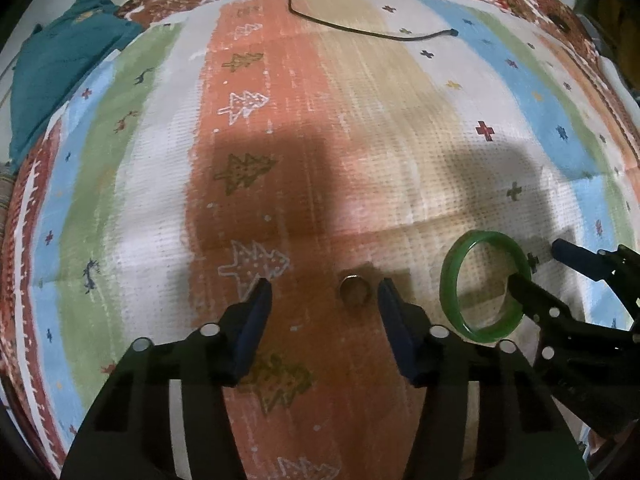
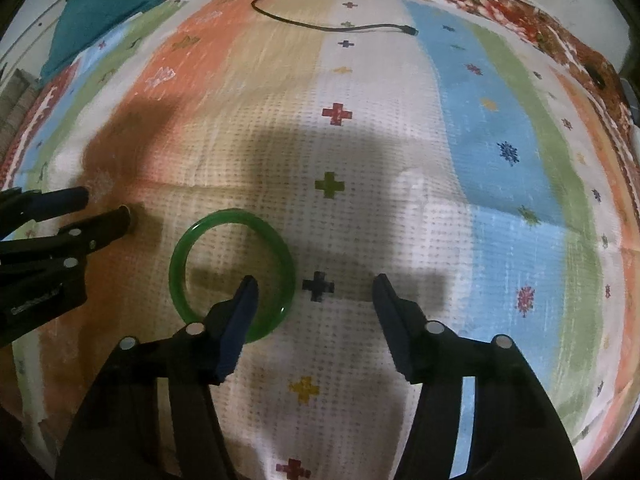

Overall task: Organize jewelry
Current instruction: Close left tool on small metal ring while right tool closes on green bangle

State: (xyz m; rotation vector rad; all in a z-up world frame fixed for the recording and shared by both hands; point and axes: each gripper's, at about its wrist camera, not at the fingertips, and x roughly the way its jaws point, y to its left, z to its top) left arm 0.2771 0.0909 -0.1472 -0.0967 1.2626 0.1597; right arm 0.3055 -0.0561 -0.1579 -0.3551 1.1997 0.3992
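On the striped cloth [image 1: 360, 128], a small metal ring [image 1: 353, 289] lies between the spread fingers of the left gripper [image 1: 325, 290], nearer the right one. The right gripper [image 2: 314, 286], also spread wide and holding nothing, has its left finger [image 2: 240, 312] over the green bangle [image 2: 232, 272], hiding part of the rim. White lettering on the left gripper's body in the right wrist view is too blurred to read.

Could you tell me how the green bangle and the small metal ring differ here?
The green bangle is far wider across than the small ring. The bangle is glossy green; the ring looks dull metallic. The bangle lies flat, while the ring seems to stand on edge. Both rest on the patterned cloth, ungripped.
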